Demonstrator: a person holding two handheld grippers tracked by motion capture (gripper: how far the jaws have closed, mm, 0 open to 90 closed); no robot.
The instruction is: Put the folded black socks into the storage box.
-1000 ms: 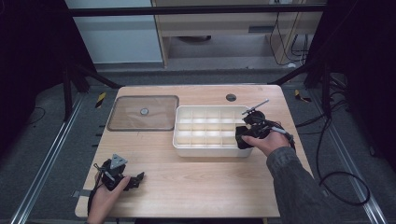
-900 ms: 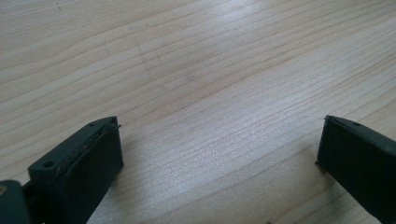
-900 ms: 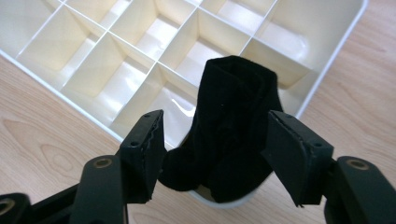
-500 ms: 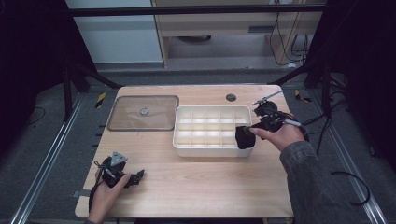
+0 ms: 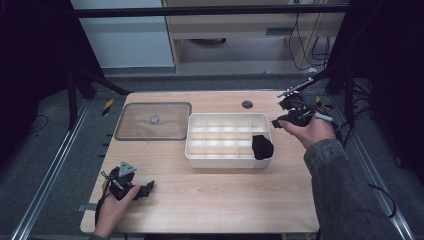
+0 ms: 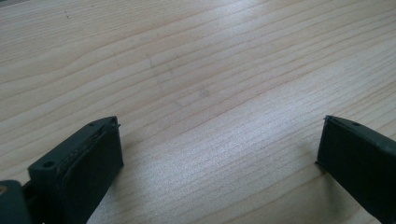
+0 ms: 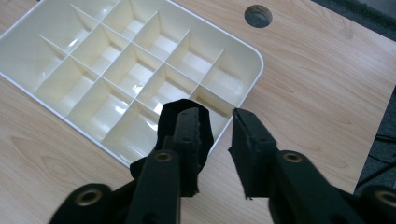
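Cloth (image 5: 262,147) fills the tray's (image 5: 227,161) right corner cell; right tool (image 5: 290,116), half-closed and holding nothing, hangs apart (job done); left tool (image 5: 142,190) gapes.

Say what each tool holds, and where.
Nothing. The left tool stands open over bare table. The jaws of the right tool have just been closing with nothing between them; the black cloth lies in the tray.

I see a wooden table (image 5: 215,200) carrying a white divided tray (image 5: 227,161), a clear lid (image 5: 153,121) beside it, and my left tool (image 5: 131,186) resting near the front edge.
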